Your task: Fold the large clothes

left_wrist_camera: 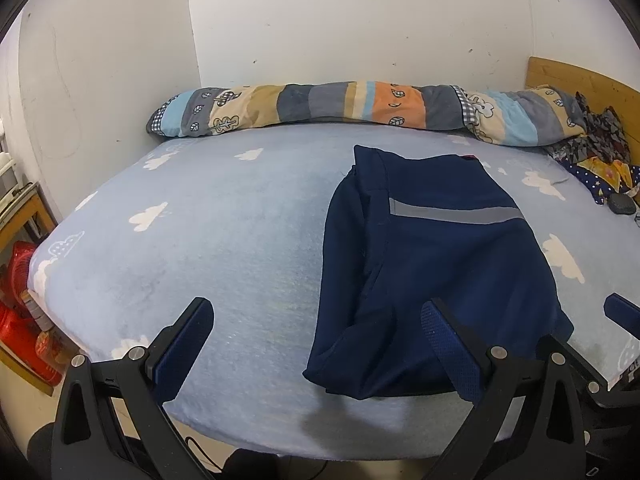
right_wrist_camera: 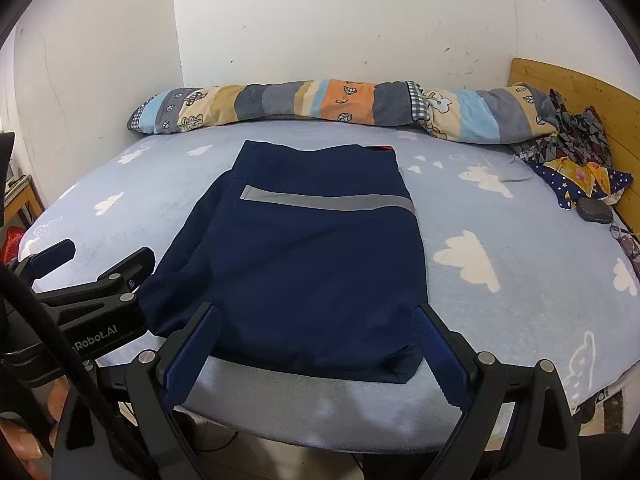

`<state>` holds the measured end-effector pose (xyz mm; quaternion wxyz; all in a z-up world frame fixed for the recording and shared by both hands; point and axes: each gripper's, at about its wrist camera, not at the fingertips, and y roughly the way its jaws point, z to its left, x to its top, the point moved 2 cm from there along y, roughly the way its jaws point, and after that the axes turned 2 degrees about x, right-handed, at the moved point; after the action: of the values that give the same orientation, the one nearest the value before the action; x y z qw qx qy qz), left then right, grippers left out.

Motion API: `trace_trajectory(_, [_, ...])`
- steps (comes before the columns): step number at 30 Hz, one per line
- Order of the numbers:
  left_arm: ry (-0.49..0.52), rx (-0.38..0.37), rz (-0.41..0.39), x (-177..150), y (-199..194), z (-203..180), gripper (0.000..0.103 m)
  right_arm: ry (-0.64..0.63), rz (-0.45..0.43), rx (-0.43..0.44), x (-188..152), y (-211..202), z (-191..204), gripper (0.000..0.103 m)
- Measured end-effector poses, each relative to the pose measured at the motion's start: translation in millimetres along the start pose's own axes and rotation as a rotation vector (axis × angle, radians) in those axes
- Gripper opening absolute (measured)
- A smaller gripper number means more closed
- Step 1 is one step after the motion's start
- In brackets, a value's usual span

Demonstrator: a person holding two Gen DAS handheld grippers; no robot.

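A navy garment (right_wrist_camera: 304, 264) with a grey reflective stripe lies folded into a rectangle on the light blue cloud-print bed sheet (right_wrist_camera: 500, 300). In the left wrist view the garment (left_wrist_camera: 432, 264) lies right of centre. My left gripper (left_wrist_camera: 316, 316) is open and empty above the bed's near edge, its right finger over the garment's near left corner. My right gripper (right_wrist_camera: 316, 320) is open and empty, its fingers straddling the garment's near edge. The left gripper also shows in the right wrist view (right_wrist_camera: 96, 260), at the garment's left side.
A rolled patchwork quilt (right_wrist_camera: 320, 104) lies along the far edge against the white wall. A heap of patterned clothes (right_wrist_camera: 576, 160) and a dark oval object (right_wrist_camera: 594, 210) sit at the right by the wooden headboard (right_wrist_camera: 580, 92). Red items (left_wrist_camera: 16, 300) stand beside the bed at left.
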<state>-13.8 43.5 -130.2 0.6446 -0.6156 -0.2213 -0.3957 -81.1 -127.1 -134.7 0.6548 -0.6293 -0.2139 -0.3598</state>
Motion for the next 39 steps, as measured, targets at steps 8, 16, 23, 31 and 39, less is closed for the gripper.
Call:
trace_trajectory(8, [-0.004, -0.003, 0.008, 0.8, 1.1, -0.2, 0.103, -0.001, 0.002, -0.001, -0.2, -0.4, -0.5, 0.098])
trace_trajectory(16, [-0.009, -0.001, 0.012, 1.0, 1.6, -0.7, 0.103, -0.003, 0.002, 0.0, -0.8, -0.2, 0.0, 0.098])
trace_trajectory(23, [-0.015, 0.007, 0.02, 0.0, 3.3, 0.3, 0.103, -0.004, 0.004, 0.001, -1.0, 0.0, -0.7, 0.098])
trace_trajectory(31, [-0.01, 0.015, 0.025, 0.1, 4.0, -0.7, 0.103, -0.004, 0.005, -0.002, -1.9, 0.5, -1.5, 0.098])
trace_trajectory(39, [0.006, -0.001, 0.049, 1.6, 7.0, -2.3, 0.103, -0.005, 0.004, -0.005, -1.9, -0.1, -3.0, 0.098])
